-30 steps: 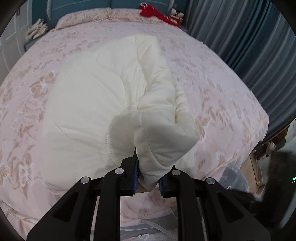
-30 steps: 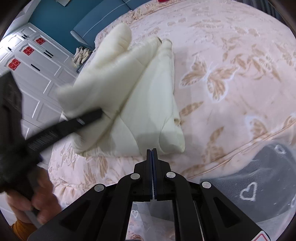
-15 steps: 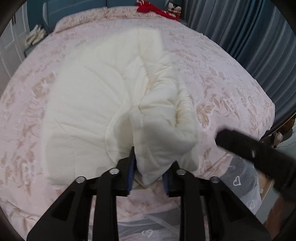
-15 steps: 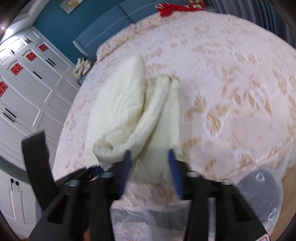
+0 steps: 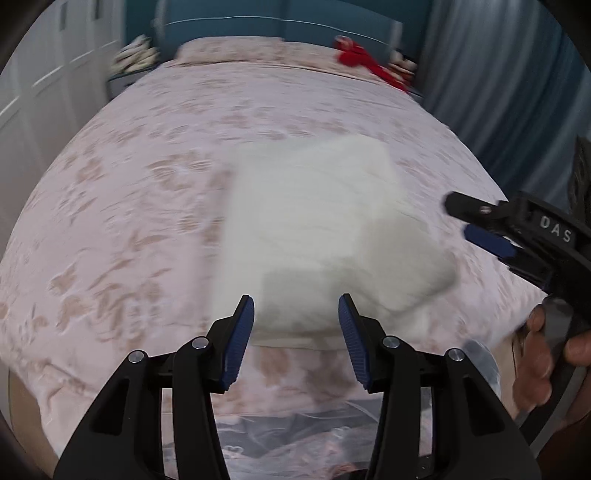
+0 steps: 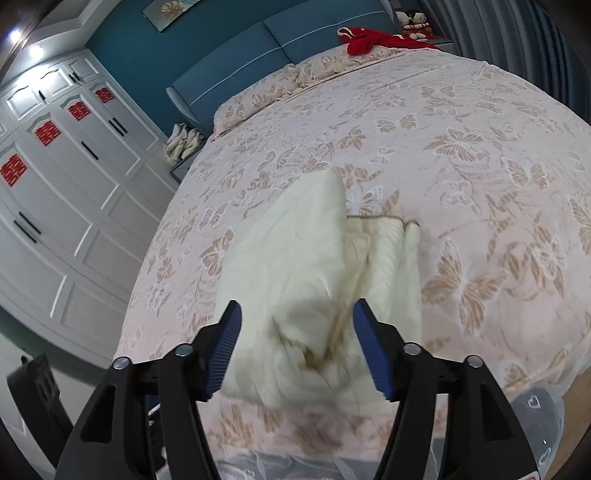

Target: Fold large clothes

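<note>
A cream quilted garment (image 5: 317, 229) lies folded in a bundle on the pink butterfly-print bed (image 5: 129, 206), near its foot edge. It also shows in the right wrist view (image 6: 314, 280). My left gripper (image 5: 296, 325) is open and empty, just short of the bundle's near edge. My right gripper (image 6: 297, 343) is open and empty, with the bundle's near end between and beyond its blue pads. The right gripper also shows in the left wrist view (image 5: 480, 225) at the right, held in a hand. The left wrist view is motion-blurred.
White wardrobe doors (image 6: 55, 192) stand to the left of the bed. A blue headboard (image 6: 258, 62), a red cloth (image 6: 373, 40) and dolls (image 6: 413, 24) are at the far end. Grey curtains (image 5: 498, 85) hang on the right. A mesh basket (image 6: 535, 417) sits by the foot.
My left gripper has let go of the cream garment and opened; the garment has dropped flat onto the bed. My right gripper has opened wide and moved over the bundle's near end.
</note>
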`<state>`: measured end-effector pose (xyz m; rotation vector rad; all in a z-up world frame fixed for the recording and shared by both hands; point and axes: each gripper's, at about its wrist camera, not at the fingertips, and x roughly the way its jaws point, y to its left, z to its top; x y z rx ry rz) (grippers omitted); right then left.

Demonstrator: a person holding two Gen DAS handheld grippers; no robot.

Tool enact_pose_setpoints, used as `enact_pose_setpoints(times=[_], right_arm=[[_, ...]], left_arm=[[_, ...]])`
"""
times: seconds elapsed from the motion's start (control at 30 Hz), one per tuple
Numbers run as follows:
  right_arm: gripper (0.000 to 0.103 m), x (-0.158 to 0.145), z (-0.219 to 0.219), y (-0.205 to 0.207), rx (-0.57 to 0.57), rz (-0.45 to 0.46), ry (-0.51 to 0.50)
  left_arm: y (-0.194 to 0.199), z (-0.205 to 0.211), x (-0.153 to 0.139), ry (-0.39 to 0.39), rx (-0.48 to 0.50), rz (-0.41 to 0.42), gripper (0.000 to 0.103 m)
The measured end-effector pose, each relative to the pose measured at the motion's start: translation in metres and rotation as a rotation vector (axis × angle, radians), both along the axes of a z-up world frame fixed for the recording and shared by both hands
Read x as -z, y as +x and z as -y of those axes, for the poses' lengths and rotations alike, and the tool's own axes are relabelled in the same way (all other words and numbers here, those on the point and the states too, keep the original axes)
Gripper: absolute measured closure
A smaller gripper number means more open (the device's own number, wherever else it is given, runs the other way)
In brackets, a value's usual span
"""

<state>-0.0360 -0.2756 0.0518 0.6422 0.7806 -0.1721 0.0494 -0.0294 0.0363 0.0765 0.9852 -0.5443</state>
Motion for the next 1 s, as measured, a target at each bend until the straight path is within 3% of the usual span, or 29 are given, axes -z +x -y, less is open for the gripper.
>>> enact_pose_setpoints(times=[0.27,0.3,0.33,0.43,0.53,0.63,1.0], right_arm=[[0.041,0.033,0.015,0.052,0.075,-0.141,0.041],[0.053,0.04,0.014,0.057,0.065,-0.171,0.033],[0.082,0.045,0.012,0.061,0.037,-0.184,0.028],[0.093,0.041,0.008,0.051,0.012,-0.134,0.035],[0.094,0.024,0.005,0.025,0.004,-0.07,-0.007],[0.094,0.022,0.006,0.004,0.016,-0.073,-0.052],[0.094,0.078,0.036,-0.023,0.063,-0.186,0.005]], left_arm=[[0.04,-0.033,-0.002,-0.022,-0.126,-0.013,0.057],[0.045,-0.033,-0.003,-0.028,-0.131,-0.015,0.057],[0.047,-0.034,-0.003,-0.031,-0.134,-0.016,0.057],[0.054,-0.029,-0.007,-0.039,-0.133,-0.011,0.057],[0.056,-0.021,-0.011,-0.05,-0.116,-0.012,0.057],[0.056,-0.005,-0.008,-0.059,-0.079,-0.034,0.057],[0.048,0.064,0.044,0.042,0.036,-0.123,0.057]])
